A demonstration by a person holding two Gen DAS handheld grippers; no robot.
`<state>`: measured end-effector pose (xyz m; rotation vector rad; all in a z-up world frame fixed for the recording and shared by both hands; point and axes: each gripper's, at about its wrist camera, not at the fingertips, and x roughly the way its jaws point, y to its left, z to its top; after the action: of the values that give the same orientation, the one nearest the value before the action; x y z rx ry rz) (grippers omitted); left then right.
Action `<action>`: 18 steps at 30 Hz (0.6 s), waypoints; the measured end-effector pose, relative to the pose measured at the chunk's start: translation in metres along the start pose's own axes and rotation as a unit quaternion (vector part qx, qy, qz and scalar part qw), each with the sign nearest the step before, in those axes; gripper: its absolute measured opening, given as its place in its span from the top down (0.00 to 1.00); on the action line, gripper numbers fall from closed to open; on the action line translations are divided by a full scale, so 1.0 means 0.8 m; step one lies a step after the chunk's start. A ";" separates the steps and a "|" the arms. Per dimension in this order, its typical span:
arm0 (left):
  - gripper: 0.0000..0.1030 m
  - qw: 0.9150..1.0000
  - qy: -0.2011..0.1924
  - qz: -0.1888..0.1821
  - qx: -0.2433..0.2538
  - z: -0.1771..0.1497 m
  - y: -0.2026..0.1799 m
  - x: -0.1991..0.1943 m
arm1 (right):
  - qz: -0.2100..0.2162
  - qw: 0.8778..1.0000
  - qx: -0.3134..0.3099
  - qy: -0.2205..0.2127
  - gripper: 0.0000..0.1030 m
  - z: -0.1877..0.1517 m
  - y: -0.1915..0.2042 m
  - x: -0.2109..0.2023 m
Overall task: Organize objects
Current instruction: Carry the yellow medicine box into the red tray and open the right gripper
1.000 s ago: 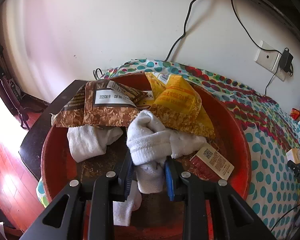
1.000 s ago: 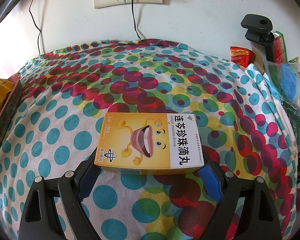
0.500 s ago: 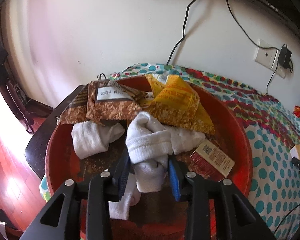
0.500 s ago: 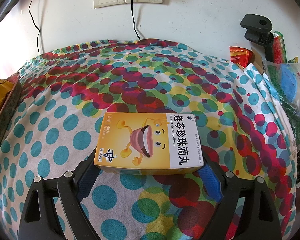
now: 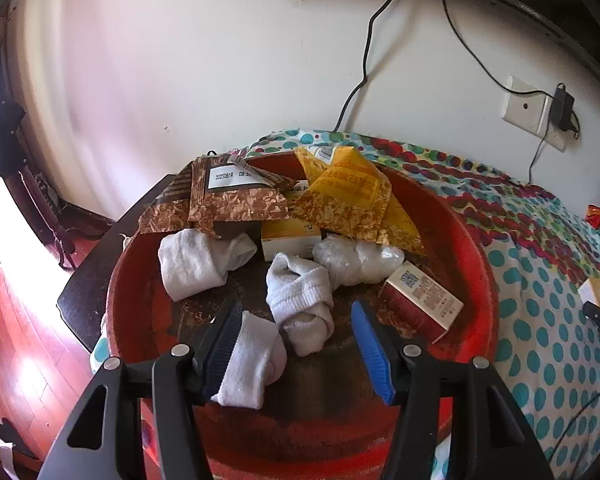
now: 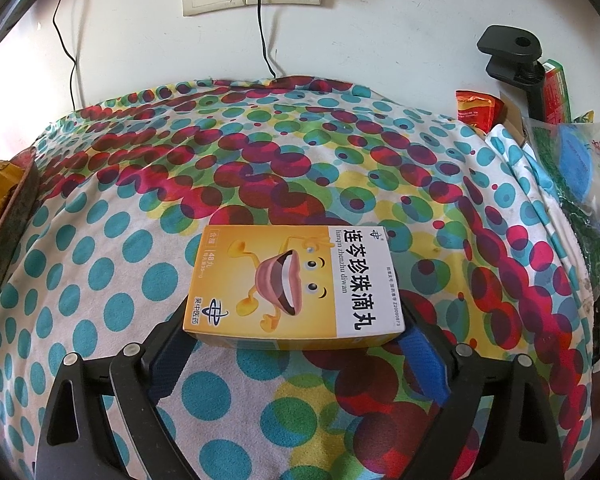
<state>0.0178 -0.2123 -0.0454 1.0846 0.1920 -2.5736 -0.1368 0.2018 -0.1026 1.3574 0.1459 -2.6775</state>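
In the left wrist view a red basin [image 5: 476, 256] holds several white socks, snack packets and small boxes. One rolled white sock [image 5: 300, 300] lies on the basin floor between the fingers of my left gripper [image 5: 296, 312], whose jaws are opening and no longer press on it. A second sock [image 5: 252, 364] rests against the left finger. In the right wrist view my right gripper [image 6: 296, 344] is shut on the two ends of a yellow medicine box [image 6: 292, 284], low over the dotted cloth [image 6: 100, 264].
Brown packets [image 5: 228, 200], a yellow packet [image 5: 352, 196], a plastic-wrapped bundle [image 5: 356, 260] and a red-and-white box [image 5: 420, 300] also lie in the basin. A black clamp [image 6: 508, 52], a red snack packet [image 6: 474, 108] and bags [image 6: 572, 160] crowd the cloth's right edge. Wall sockets and cables run behind.
My left gripper let go of the rolled sock, which dropped onto the basin floor, and its jaws spread while it drew back. The right gripper and box stayed put.
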 end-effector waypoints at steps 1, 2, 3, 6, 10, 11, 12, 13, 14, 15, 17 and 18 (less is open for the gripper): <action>0.43 1.000 -0.003 -0.003 -0.002 -0.001 0.001 -0.004 | -0.003 1.000 -0.002 -0.001 0.12 0.000 0.000 -0.001; 0.43 1.000 -0.007 -0.003 -0.003 -0.001 0.003 -0.007 | -0.003 1.000 -0.004 -0.002 0.14 0.000 0.000 -0.002; 0.43 1.000 -0.010 -0.002 -0.005 -0.001 0.005 -0.010 | 0.000 1.000 -0.007 -0.004 0.17 0.000 0.001 -0.003; 0.43 1.000 -0.016 -0.005 -0.011 0.000 0.010 -0.015 | -0.010 1.000 -0.018 -0.010 0.18 -0.001 0.007 -0.006; 0.43 1.000 -0.022 0.005 -0.012 -0.001 0.014 -0.015 | -0.013 1.000 -0.020 -0.011 0.18 -0.001 0.010 -0.007; 0.43 1.000 -0.020 0.005 -0.012 -0.001 0.014 -0.013 | -0.013 1.000 -0.021 -0.011 0.18 -0.001 0.010 -0.007; 0.43 1.000 -0.019 0.003 -0.012 -0.001 0.014 -0.011 | -0.015 1.000 -0.022 -0.011 0.18 -0.001 0.010 -0.007; 0.43 1.000 -0.018 0.002 -0.010 -0.001 0.015 -0.011 | -0.018 0.999 -0.024 -0.012 0.18 -0.001 0.011 -0.008; 0.43 1.000 -0.016 0.003 -0.009 -0.001 0.015 -0.010 | -0.020 0.999 -0.026 -0.013 0.18 -0.001 0.012 -0.008; 0.43 1.000 -0.016 0.003 -0.010 -0.001 0.016 -0.010 | -0.022 0.999 -0.028 -0.015 0.18 -0.001 0.014 -0.009; 0.43 1.000 -0.017 -0.001 -0.015 0.001 0.021 -0.011 | -0.029 0.999 -0.034 -0.017 0.18 -0.001 0.016 -0.010; 0.43 1.000 -0.018 -0.002 -0.017 0.001 0.022 -0.012 | -0.031 0.999 -0.035 -0.017 0.18 -0.001 0.017 -0.010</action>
<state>0.0295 -0.2267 -0.0380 1.0274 0.2274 -2.5808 -0.1292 0.1891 -0.0972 1.3072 0.2802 -2.7166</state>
